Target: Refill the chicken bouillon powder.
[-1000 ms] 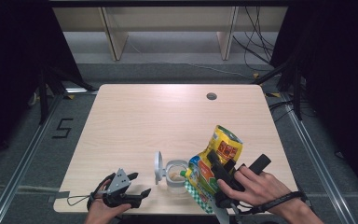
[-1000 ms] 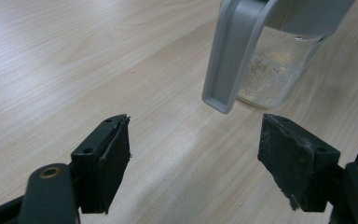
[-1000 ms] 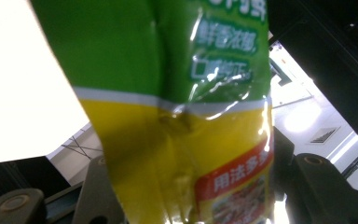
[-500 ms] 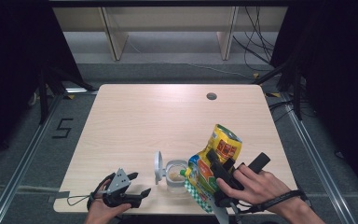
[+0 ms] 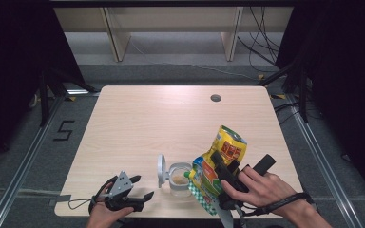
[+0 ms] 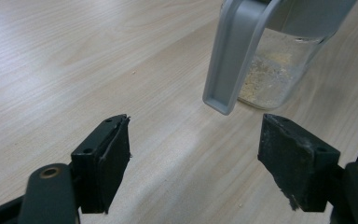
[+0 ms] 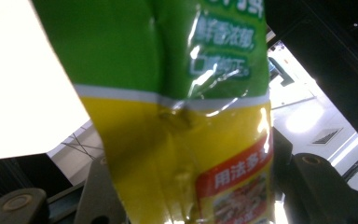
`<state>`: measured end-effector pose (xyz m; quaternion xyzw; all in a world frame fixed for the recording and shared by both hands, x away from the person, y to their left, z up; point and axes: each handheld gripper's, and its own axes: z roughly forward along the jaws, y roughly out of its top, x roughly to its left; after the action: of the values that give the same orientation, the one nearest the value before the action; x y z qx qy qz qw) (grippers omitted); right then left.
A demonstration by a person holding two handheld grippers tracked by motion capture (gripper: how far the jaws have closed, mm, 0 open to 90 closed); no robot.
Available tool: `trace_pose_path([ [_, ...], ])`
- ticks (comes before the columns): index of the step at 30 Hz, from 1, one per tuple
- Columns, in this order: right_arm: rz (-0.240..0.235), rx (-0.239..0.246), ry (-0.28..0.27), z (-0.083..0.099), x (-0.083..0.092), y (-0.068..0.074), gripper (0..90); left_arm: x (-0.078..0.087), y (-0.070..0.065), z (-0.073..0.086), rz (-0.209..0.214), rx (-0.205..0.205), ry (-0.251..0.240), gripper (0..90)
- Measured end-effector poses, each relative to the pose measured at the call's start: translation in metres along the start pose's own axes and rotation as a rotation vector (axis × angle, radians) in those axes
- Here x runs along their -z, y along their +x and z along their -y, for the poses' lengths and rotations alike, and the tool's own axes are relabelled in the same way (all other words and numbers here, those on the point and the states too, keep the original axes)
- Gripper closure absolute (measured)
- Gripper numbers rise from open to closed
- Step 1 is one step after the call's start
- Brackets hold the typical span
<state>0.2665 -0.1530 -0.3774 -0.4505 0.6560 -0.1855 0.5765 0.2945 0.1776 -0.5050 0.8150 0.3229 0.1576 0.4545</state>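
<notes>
A yellow and green seasoning pouch [image 5: 217, 164] is tipped mouth-down over a small clear jar [image 5: 179, 179] near the table's front edge. My right gripper [image 5: 222, 167] is shut on the pouch [image 7: 177, 107], whose foil runs up between the two jaws in the right gripper view. The jar [image 6: 279, 60] holds a thin layer of pale powder, and its grey hinged lid [image 6: 235, 51] stands open on the left side. My left gripper [image 5: 140, 187] lies low at the front left, open with nothing between its pads [image 6: 109, 163], pointing at the jar.
The light wooden table [image 5: 171, 118] has a round cable hole [image 5: 215, 98] at the back right. Dark floor and rails flank both sides, and pale shelving stands beyond the far edge.
</notes>
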Motion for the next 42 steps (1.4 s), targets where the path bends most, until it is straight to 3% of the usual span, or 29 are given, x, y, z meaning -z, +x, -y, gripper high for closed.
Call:
trace_pose_path([
  [4,0.001,-0.02,0.006,0.0008,0.0007,0.0002,51.7,-0.0001,-0.0004,0.0,0.0,-0.004,-0.001,24.5],
  [6,0.002,-0.004,-0.005,0.001,-0.0001,-0.0009,51.7,0.0007,0.0014,-0.0002,-0.007,-0.025,0.023,24.5],
  [8,0.002,-0.001,-0.001,0.0011,0.0,-0.0012,51.8,-0.0003,-0.0008,0.0005,0.001,0.001,-0.002,24.5],
  [9,0.007,-0.014,0.002,0.0014,0.0005,-0.0011,51.8,-0.0003,-0.0009,0.0003,0.002,0.003,-0.005,24.5],
  [21,0.011,0.014,0.005,0.0016,-0.0006,-0.0016,51.8,0.0,0.0007,-0.0002,-0.003,-0.009,0.006,24.2],
  [24,0.015,0.009,0.003,0.0027,-0.0011,-0.0037,51.8,-0.0001,-0.0008,0.0002,-0.003,0.009,-0.005,24.2],
  [25,0.015,0.018,0.01,0.0027,-0.0017,-0.0045,51.8,0.0003,0.0006,0.0002,-0.01,-0.015,0.004,24.3],
  [27,0.009,0.022,0.01,0.0021,-0.0023,-0.0055,51.9,0.0005,0.0009,0.0,-0.015,-0.016,0.017,24.2],
  [30,0.009,0.017,-0.006,-0.0006,-0.0024,-0.0047,51.9,0.0004,-0.0013,0.0003,-0.008,0.012,-0.002,24.2],
  [31,0.019,0.003,-0.007,-0.0007,-0.0023,-0.0045,51.8,0.0007,-0.0002,0.0001,-0.005,-0.003,-0.003,24.2],
  [33,0.024,0.022,0.0,0.0004,-0.0018,-0.007,51.9,0.0,-0.0009,0.0002,-0.008,0.007,-0.011,24.2],
  [34,0.022,0.02,0.001,0.0003,-0.0019,-0.0073,51.9,0.0008,0.0009,0.0001,-0.018,-0.013,0.012,24.2],
  [35,0.017,0.023,0.001,-0.0002,-0.002,-0.0071,51.9,0.0004,-0.0007,0.0004,-0.015,0.012,0.002,24.3],
  [36,0.024,0.008,0.003,-0.0011,-0.0021,-0.0052,51.8,0.0007,-0.0003,0.0005,-0.024,0.001,0.009,24.3],
  [37,0.016,0.027,-0.002,-0.0014,-0.0024,-0.0059,51.9,0.0009,0.0001,0.0004,-0.02,-0.004,0.012,24.2],
  [38,0.017,0.021,-0.003,-0.0013,-0.0024,-0.0055,51.9,-0.0002,-0.0019,0.0004,-0.012,0.024,-0.015,24.2],
  [40,0.019,0.004,-0.008,-0.0007,-0.0026,-0.0045,51.9,0.0009,0.0011,-0.0001,-0.018,-0.016,0.016,24.2],
  [41,0.017,0.01,-0.007,-0.0005,-0.0028,-0.0044,51.9,0.0004,-0.0005,0.0004,-0.014,0.013,0.002,24.2],
  [42,0.009,0.018,-0.004,-0.0004,-0.0029,-0.0043,52.0,0.0009,0.0005,0.0005,-0.021,-0.003,0.011,24.2],
])
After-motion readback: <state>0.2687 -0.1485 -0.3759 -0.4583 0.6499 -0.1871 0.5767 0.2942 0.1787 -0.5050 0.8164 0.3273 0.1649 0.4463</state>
